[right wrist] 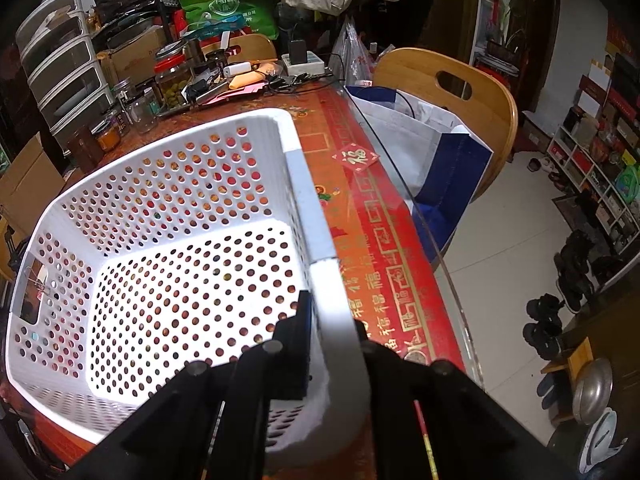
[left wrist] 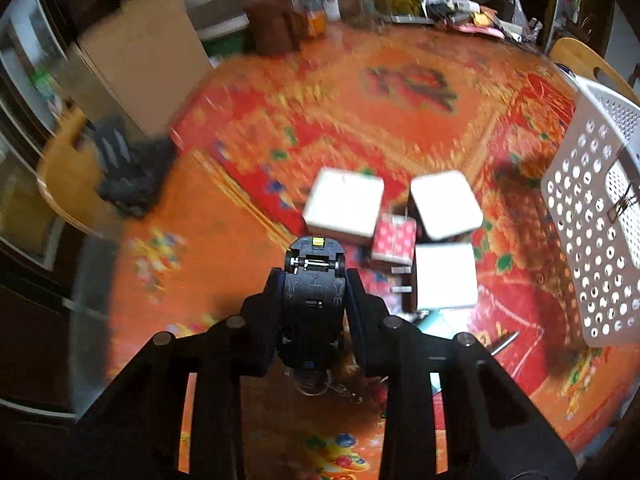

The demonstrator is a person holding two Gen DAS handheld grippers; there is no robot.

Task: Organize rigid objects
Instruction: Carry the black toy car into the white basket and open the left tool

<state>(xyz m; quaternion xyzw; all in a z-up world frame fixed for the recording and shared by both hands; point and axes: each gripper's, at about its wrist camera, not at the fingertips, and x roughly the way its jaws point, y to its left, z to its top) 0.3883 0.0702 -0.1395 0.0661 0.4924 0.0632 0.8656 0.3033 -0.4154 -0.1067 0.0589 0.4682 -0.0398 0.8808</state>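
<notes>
My left gripper (left wrist: pixel 314 280) is shut on a black car key fob (left wrist: pixel 314 292), held above the table; its key ring hangs below. Ahead on the red patterned tablecloth lie three white boxes (left wrist: pixel 344 206), (left wrist: pixel 446 204), (left wrist: pixel 446 276) and a small red dotted box (left wrist: pixel 394 240). The white perforated basket (left wrist: pixel 592 216) stands to the right. My right gripper (right wrist: pixel 334 320) is shut on the basket's near rim (right wrist: pixel 320 240); one finger is inside, the other outside. The basket holds nothing that I can see.
Jars (right wrist: pixel 172 80), a cardboard box (left wrist: pixel 144 60) and clutter line the table's far edge. A wooden chair (right wrist: pixel 452 92) with a white and blue bag (right wrist: pixel 432 148) stands beyond the table's glass edge (right wrist: pixel 420 216). A dark cloth (left wrist: pixel 128 172) lies at the left.
</notes>
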